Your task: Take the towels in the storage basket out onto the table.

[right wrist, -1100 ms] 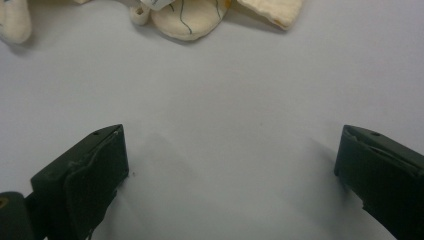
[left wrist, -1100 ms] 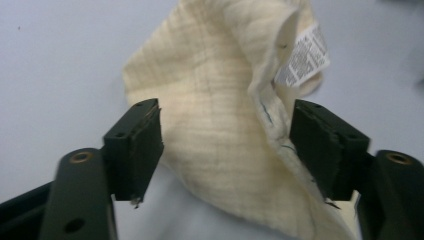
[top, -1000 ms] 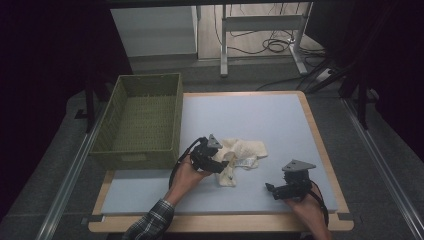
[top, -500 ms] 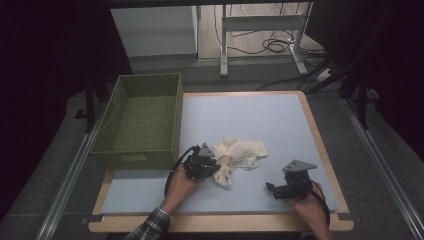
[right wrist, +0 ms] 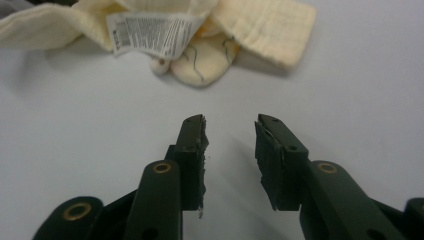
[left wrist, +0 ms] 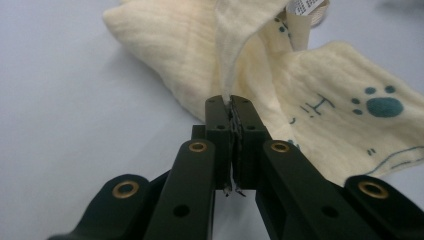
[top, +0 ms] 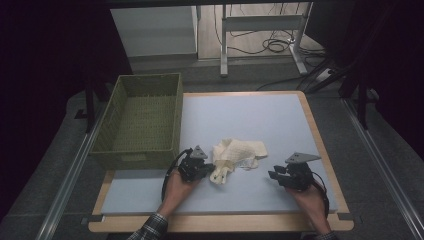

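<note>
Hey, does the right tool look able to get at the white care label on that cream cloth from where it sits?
Probably yes: bare table lies between the right tool and the care label; nothing blocks it.

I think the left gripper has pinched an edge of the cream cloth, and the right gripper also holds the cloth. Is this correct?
Not quite. The left gripper has indeed pinched an edge of the cream cloth, but the right gripper holds nothing: the right gripper view shows its jaws, which have just been closing, apart over the bare blue table, short of the cloth.
</note>
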`<state>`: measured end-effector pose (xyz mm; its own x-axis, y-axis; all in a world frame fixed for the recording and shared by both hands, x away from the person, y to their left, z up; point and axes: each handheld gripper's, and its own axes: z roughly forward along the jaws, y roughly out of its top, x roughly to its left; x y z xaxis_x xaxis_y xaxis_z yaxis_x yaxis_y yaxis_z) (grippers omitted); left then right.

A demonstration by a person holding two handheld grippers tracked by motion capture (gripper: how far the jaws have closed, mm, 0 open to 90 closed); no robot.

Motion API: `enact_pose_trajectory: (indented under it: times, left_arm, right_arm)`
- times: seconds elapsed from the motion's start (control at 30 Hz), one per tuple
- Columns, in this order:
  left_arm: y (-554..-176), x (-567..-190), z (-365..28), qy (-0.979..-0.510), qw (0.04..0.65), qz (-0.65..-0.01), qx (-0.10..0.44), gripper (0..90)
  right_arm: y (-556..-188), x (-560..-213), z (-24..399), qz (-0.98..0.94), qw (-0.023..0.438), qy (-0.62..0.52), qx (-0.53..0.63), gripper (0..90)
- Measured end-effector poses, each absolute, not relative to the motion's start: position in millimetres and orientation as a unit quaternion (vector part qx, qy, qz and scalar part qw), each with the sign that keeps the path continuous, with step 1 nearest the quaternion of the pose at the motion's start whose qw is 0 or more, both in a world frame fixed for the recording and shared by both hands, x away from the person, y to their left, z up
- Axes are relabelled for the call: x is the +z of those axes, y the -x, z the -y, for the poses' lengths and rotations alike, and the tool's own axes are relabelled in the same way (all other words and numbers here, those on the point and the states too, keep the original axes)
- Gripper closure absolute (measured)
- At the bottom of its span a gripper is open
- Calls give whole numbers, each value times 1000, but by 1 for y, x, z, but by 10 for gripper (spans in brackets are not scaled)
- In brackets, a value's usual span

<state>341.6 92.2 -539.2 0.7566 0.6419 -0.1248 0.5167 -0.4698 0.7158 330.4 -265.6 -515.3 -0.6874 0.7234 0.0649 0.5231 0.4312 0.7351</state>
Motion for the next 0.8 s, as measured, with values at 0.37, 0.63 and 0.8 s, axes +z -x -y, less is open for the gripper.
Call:
enact_pose_trajectory:
  times: [0.37, 0.63, 0.8]
  left_arm:
    - [-341, -545, -97, -840, 411, -347, 71, 874]
    - [-339, -545, -96, -844, 407, -341, 82, 867]
    - [-339, -545, -95, -843, 407, -341, 83, 867]
  right_arm:
    - [-374, -507, 241, -847, 137, -348, 378, 561]
    - [-396, -523, 216, -872, 145, -311, 350, 641]
    - [-398, -518, 214, -864, 145, -315, 365, 874]
